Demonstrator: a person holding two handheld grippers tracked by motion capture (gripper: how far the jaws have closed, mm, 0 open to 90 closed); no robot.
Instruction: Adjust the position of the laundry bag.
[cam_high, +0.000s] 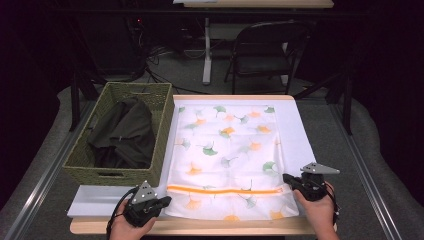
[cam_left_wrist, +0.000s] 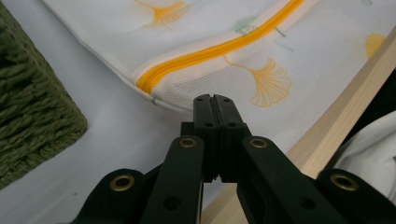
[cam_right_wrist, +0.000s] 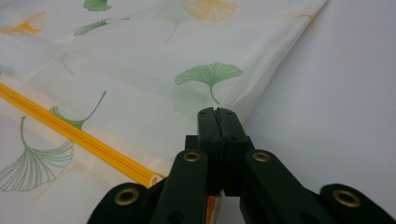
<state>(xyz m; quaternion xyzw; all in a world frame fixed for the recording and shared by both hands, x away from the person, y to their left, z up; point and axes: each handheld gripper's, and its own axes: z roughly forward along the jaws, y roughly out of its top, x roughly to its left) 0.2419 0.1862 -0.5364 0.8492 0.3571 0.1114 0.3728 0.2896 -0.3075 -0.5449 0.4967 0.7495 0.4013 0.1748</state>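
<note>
A white mesh bag (cam_high: 227, 150) printed with green and orange ginkgo leaves lies flat on the table, an orange zipper (cam_high: 225, 190) running across its near end. My left gripper (cam_high: 168, 199) is shut, its tips at the bag's near left corner. In the left gripper view, the left gripper (cam_left_wrist: 215, 98) sits just below the zipper's (cam_left_wrist: 224, 46) end. My right gripper (cam_high: 286, 177) is shut at the bag's right edge. In the right gripper view, the right gripper (cam_right_wrist: 217, 111) meets the bag (cam_right_wrist: 140, 70) at its hem, with the zipper (cam_right_wrist: 70, 133) to its left. The fabric stays flat.
A green woven basket (cam_high: 100, 175) holding dark clothing (cam_high: 125, 132) stands to the left of the bag, close to the left gripper. A white sheet (cam_high: 100, 200) covers the wooden table (cam_high: 200, 227). A folding chair (cam_high: 265, 50) stands beyond the far edge.
</note>
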